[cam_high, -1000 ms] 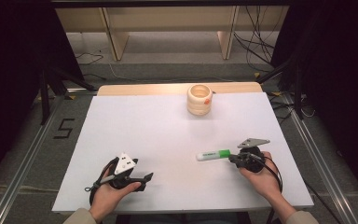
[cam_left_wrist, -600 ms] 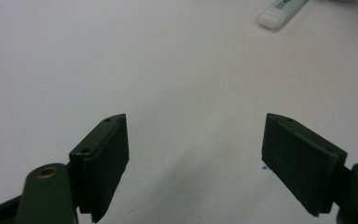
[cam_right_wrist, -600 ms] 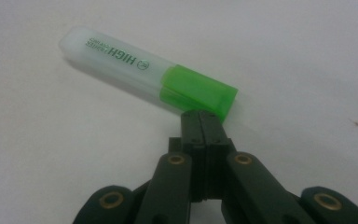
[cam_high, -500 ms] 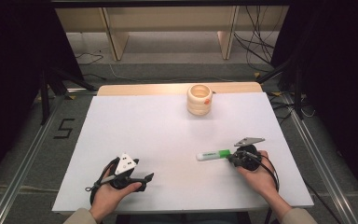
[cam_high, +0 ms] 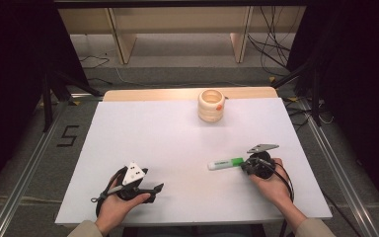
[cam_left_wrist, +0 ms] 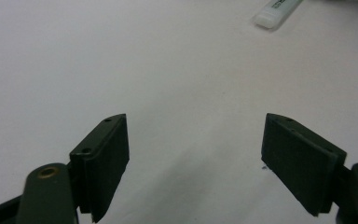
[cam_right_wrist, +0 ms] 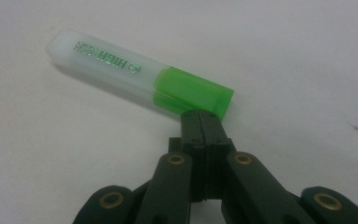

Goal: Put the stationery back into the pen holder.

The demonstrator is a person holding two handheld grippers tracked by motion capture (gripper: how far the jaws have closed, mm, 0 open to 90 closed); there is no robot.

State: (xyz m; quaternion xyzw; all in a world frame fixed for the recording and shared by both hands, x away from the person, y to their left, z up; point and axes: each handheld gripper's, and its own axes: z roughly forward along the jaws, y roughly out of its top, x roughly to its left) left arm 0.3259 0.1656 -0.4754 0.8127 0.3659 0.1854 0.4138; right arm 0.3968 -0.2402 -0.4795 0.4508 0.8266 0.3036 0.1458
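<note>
From the high view you see the whole layout: the white worktop (cam_high: 177, 148), a wooden cup (cam_high: 211, 104) standing near its far edge, and the highlighter (cam_high: 225, 163) lying flat toward the near right, with its white cap pointing left and its green end toward your right hand (cam_high: 271, 185). That view does not settle how your right tool (cam_high: 246, 165) meets the pen. The right gripper view does: the right tool's jaws are pressed flat together with nothing between them, and their tips sit right at the green end of the highlighter (cam_right_wrist: 140, 77), at or just short of touching it. It also shows the print on the clear cap, which is too small to read from above.

The left gripper view shows what the high view leaves vague about your left tool (cam_left_wrist: 196, 154): its jaws stand wide apart over bare worktop, holding nothing, with the capped end of the highlighter (cam_left_wrist: 277, 11) far ahead at the top right corner.

Your left hand (cam_high: 118, 205) rests at the near left of the worktop, palm wrapped around the tool's body, the left tool (cam_high: 155, 187) pointing to the right across the surface. Your right hand lies at the near right, forearm coming in from the bottom edge, its tool aimed left and low at the pen's green end.
</note>
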